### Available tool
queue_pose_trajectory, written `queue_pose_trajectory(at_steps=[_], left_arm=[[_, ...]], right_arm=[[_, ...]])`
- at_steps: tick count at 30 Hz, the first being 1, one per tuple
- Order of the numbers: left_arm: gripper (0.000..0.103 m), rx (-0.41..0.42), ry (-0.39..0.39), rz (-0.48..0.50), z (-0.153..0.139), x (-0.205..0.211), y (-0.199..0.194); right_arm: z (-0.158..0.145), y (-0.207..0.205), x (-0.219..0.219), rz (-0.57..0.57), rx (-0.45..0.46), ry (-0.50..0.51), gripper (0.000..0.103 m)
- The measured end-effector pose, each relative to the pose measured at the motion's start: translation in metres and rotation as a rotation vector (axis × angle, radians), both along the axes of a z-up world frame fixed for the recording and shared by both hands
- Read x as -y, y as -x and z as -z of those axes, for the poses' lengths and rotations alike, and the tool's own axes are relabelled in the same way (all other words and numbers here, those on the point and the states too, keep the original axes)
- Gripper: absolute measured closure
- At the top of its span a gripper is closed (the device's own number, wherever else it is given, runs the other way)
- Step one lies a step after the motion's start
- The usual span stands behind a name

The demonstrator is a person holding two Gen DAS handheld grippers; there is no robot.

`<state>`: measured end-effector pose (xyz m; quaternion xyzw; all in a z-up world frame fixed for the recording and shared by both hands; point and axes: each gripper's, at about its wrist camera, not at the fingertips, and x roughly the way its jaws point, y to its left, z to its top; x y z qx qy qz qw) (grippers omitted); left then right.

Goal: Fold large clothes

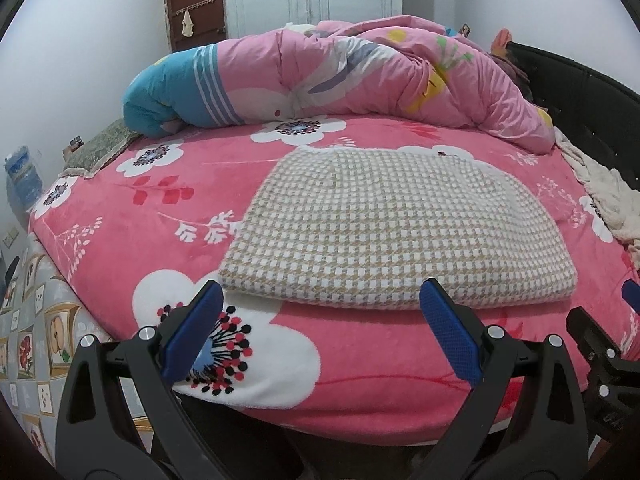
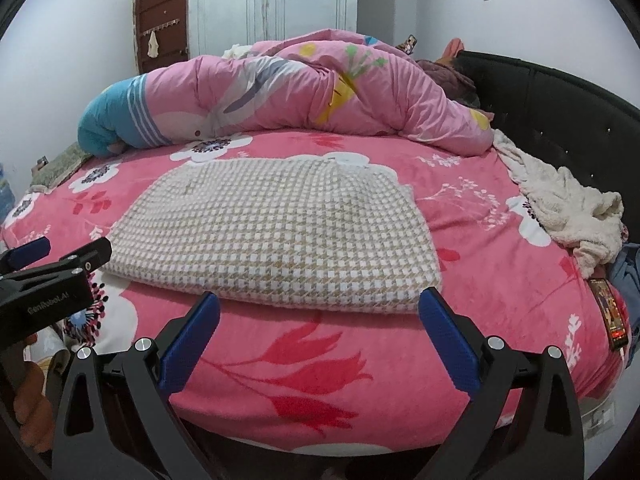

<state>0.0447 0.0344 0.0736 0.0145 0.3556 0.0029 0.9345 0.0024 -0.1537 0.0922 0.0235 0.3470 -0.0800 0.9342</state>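
Jaws of both grippers are spread wide, with nothing held between the blue pads. The left gripper point(image 1: 322, 298) is held just short of the near left corner of the folded garment point(image 1: 376, 224), above the bed's near edge. The right gripper point(image 2: 319, 310) is held at the near right part of the same garment point(image 2: 276, 236), not touching it as far as can be seen.

The garment, a beige-and-white houndstooth knit, is laid flat as a folded rectangle in the middle of the pink flowered bedspread point(image 1: 132, 216). Its long axis is seen running left to right across the bed, parallel to the near edge; a thick folded edge is turned toward the cameras, the rounded end toward the right.

No containers are seen. A bunched pink quilt point(image 1: 340, 72) with a blue end is piled along the far side of the bed, well apart from the garment. A cream fleece cloth point(image 2: 560, 204) is heaped by the black headboard point(image 2: 560, 100) on the right. A phone point(image 2: 608, 312) is lying near the right edge. A brown door point(image 1: 196, 0) is seen behind.
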Motion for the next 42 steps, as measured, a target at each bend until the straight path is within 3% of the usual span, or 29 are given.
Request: queue_pose_trajectory(at_steps=[42], left_arm=[[0.008,-0.063,0.007,0.039,0.011,0.012,-0.003]], right_arm=[[0.008,-0.003,0.001,0.014,-0.044,0.005,0.006]])
